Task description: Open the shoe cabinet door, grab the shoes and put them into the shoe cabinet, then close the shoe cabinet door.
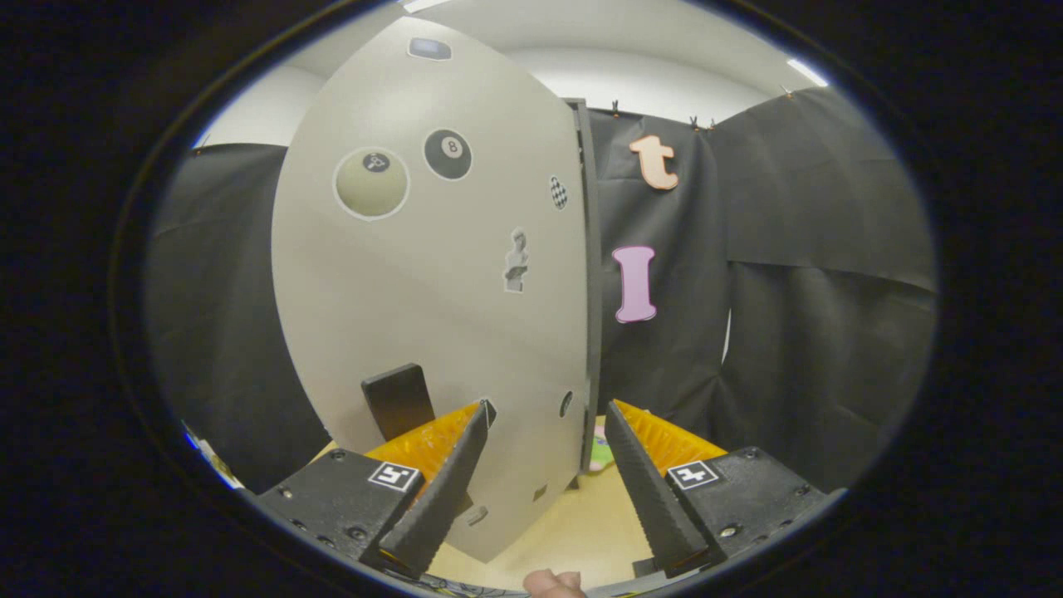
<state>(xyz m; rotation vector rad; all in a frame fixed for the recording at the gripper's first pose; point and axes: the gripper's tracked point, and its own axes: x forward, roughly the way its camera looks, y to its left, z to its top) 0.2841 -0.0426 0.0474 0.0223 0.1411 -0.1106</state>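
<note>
Claw [548, 415] is open, fingers spread wide, gripping nothing. The door's [432, 274] lower free edge sits in the gap between the fingers; can't tell if either finger touches it. Left finger [444, 486] lies across the door face, right finger [652, 490] is off past the edge. A dark handle block [399, 400] sticks out of the door just beyond the left finger. Door is swung out, seen nearly face-on, with stickers on it: a pale ball [371, 183], an 8-ball [448, 154], a small bust figure [516, 262], a checkered one [558, 192] at the edge. The cabinet's side [591, 274] shows as a thin grey strip right behind the door edge. Light wooden floor [573, 523] under the fingers. A fingertip [552, 583] pokes in under the claw. Black cloth wall [814, 274] beyond.
</note>
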